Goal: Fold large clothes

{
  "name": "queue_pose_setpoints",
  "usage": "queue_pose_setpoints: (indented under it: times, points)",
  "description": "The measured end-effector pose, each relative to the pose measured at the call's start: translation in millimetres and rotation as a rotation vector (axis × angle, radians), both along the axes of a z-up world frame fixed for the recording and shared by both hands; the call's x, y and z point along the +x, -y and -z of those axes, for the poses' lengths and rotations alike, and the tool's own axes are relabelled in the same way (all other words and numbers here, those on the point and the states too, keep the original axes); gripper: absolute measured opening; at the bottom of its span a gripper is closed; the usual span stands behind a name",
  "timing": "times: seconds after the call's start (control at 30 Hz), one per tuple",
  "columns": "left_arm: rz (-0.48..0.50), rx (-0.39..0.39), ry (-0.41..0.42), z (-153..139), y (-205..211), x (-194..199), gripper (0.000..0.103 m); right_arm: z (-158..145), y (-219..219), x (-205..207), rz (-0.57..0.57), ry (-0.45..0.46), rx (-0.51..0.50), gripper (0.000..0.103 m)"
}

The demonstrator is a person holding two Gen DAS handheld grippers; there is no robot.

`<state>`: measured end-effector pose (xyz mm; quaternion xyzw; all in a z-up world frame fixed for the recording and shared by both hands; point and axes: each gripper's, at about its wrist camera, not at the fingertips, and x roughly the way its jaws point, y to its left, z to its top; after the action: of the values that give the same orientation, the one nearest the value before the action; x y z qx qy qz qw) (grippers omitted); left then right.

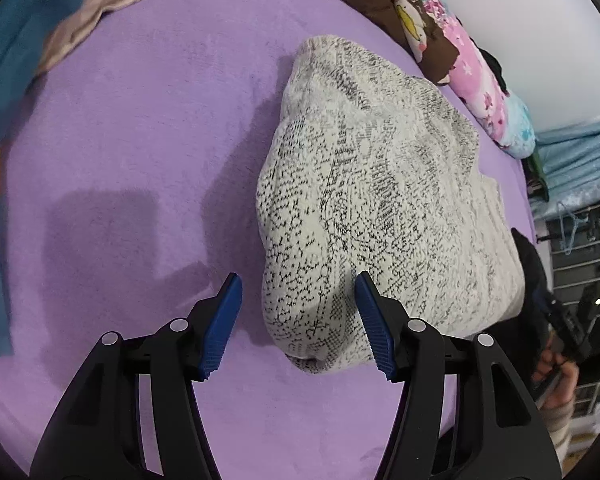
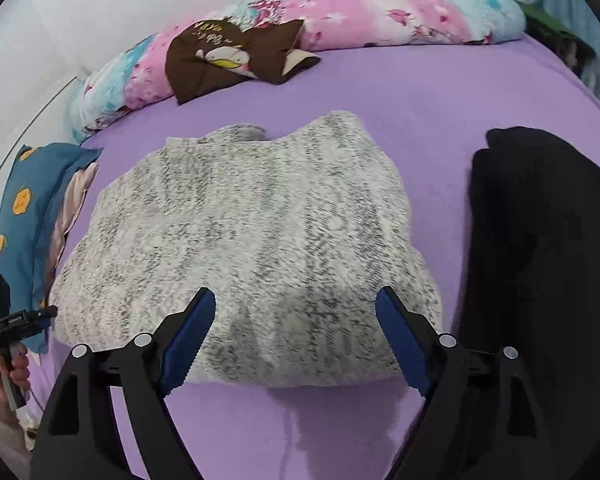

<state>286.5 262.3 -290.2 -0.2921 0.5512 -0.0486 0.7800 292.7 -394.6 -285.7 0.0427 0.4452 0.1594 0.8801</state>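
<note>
Left gripper (image 1: 298,322) and right gripper (image 2: 294,338), blue-padded jaws both released, empty, over near edge of folded speckled white-and-grey knit sweater (image 2: 244,248) mid purple bedsheet (image 2: 420,120): likely soft, bulky, floppy, non-slippery; pinch all layers at fold corners.

On the purple sheet (image 2: 380,92) there is one folded grey-white sweater (image 2: 244,240) ahead of both grippers, and one black garment (image 2: 540,240) right of the right gripper (image 2: 296,336). Beyond lie one brown cushion (image 2: 236,60), one flowered quilt (image 2: 380,12) and one blue pillow (image 2: 16,216).
</note>
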Motion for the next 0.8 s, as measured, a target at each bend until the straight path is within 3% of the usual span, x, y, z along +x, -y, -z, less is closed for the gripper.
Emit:
queue_pose_setpoints:
  times: [0.3, 0.47, 0.5, 0.57, 0.67, 0.8]
  points:
    - [-0.055, -0.108, -0.021, 10.4, -12.2, -16.1, 0.059, 13.1, 1.5, -10.3, -0.007, 0.067, 0.086, 0.082]
    - [-0.09, -0.156, -0.038, 20.0, -17.4, -19.2, 0.068, 5.1, -37.7, -19.9, -0.147, 0.109, 0.166, 0.082]
    - [-0.09, -0.142, -0.044, 19.9, -17.2, -20.2, 0.071, 8.1, -48.6, -21.9, -0.188, 0.105, 0.178, 0.082]
    - [-0.054, -0.04, -0.034, 12.8, -12.3, -22.2, 0.072, 15.5, -64.4, -25.3, -0.23, 0.092, 0.181, 0.082]
    - [-0.067, -0.079, -0.049, 21.4, -16.0, -22.6, 0.076, 29.2, -88.9, -29.7, -0.286, 0.064, 0.158, 0.082]
    - [-0.071, -0.052, -0.054, 18.5, -16.7, -25.1, 0.079, 36.6, -110.1, -37.6, -0.341, 0.062, 0.148, 0.082]
